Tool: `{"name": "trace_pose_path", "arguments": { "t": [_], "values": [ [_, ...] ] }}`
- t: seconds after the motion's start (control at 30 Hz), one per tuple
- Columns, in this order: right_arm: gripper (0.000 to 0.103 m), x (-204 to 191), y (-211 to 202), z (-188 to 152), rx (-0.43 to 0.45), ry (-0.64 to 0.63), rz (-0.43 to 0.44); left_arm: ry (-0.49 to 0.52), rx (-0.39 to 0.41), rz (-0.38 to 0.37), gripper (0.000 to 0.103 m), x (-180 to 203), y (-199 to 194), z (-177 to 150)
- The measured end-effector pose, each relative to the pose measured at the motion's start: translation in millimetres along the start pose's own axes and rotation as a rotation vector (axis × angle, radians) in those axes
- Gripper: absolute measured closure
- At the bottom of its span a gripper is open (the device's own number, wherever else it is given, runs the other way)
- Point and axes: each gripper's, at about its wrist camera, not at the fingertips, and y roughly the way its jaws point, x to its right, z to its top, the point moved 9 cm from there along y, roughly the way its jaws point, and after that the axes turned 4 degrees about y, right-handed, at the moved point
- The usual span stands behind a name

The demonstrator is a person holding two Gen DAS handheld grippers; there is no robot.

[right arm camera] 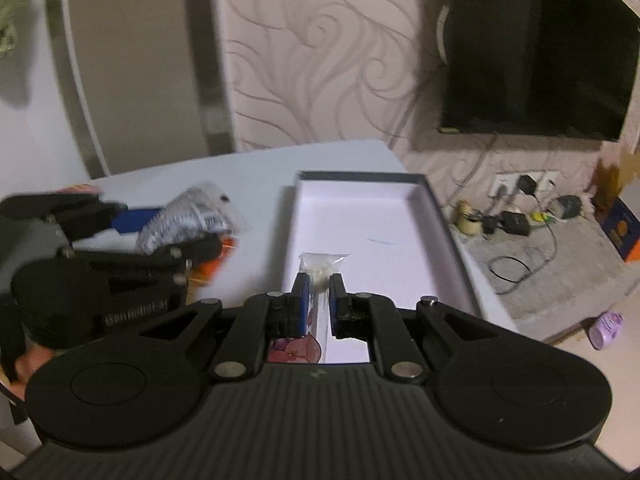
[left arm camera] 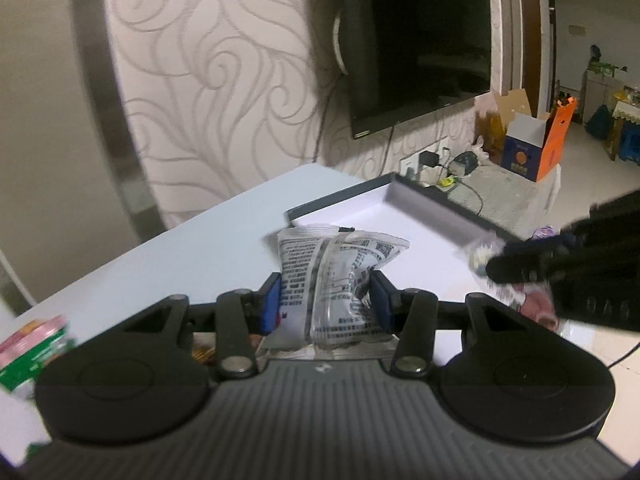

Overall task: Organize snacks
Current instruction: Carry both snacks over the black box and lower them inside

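Currently, the scene reads as follows.

Left gripper (left arm camera: 326,296): fingers clamped on a silver packet (left arm camera: 332,280) with black print; the blue pads press its two sides and pinch its middle. The packet is held above the table, just beside the near left corner of the box.

Right gripper (right arm camera: 319,294): fingers closed on a small clear packet (right arm camera: 320,268) with pale contents; a pink printed part of the wrapper shows below, between the finger bases. The packet hangs over the inside of the box, near its front end.

Box (right arm camera: 436,208): shallow, rectangular, open at the top, dark grey outer walls, white inside. It lies flat on the table. On the part of the floor in view only a thin faint line shows; the near end is hidden behind the right gripper.

Table (left arm camera: 192,248): pale blue-white top carrying the box.

Other snacks: a pink and green pack (left arm camera: 32,348) lies at the near left edge of the table, blurred; an orange wrapper (right arm camera: 210,268) shows under the left gripper in the right wrist view, kind not readable.

Background: a dark television (left arm camera: 424,40) hangs on the patterned wall; a low stone shelf (right arm camera: 560,264) beyond the table carries cables and chargers; an opened orange and blue carton (left arm camera: 536,148) stands at its far end.
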Motion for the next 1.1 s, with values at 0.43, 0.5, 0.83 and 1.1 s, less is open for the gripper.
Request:
{"name": "trace_pose_path", "arguments": {
  "t": [0.43, 0.5, 0.83, 1.1],
  "values": [
    [0.090, 71.9, 28.4, -8.1, -0.088, 0.030, -0.026, 0.018, -0.058, -0.003, 0.053, 44.5, 60.9, 11.7],
    [0.090, 76.3, 32.9, -9.8, -0.098, 0.028, -0.025, 0.007, -0.070, -0.003, 0.053, 47.6, 66.4, 11.1],
    [0.090, 83.2, 39.0, -9.9, -0.107, 0.036, -0.001, 0.003, -0.103, -0.010, 0.049, 57.6, 79.9, 11.6],
    [0.090, 79.8, 30.8, -12.2, -0.104, 0.034, 0.005, 0.010, -0.102, -0.010, 0.048, 59.1, 78.5, 12.0]
  ]
}}
